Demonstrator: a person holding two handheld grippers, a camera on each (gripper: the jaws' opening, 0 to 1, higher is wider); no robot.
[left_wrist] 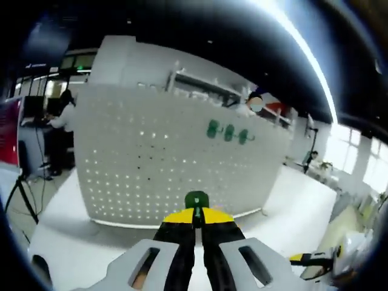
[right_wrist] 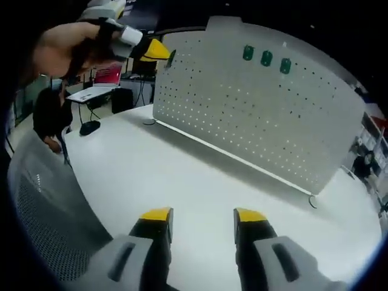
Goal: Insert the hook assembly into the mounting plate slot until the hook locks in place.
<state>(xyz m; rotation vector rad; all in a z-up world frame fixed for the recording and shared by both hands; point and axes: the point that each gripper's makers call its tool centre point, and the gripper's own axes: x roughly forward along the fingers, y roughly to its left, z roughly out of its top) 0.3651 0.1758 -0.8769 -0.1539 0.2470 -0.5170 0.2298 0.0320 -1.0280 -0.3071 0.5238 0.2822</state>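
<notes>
The pegboard [right_wrist: 260, 115] looks like matt white perforated metal; the hooks [right_wrist: 266, 58] glossy green plastic; the table [right_wrist: 182, 182] smooth, matt white.

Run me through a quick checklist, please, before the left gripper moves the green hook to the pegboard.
1. Left gripper shut on green hook: ok.
2. Hook seated in pegboard: not ok, held short of it.
3. Three mounted green hooks visible: ok.
4. Right gripper open, over the white table: ok.
5. Target slot: cannot tell.
</notes>
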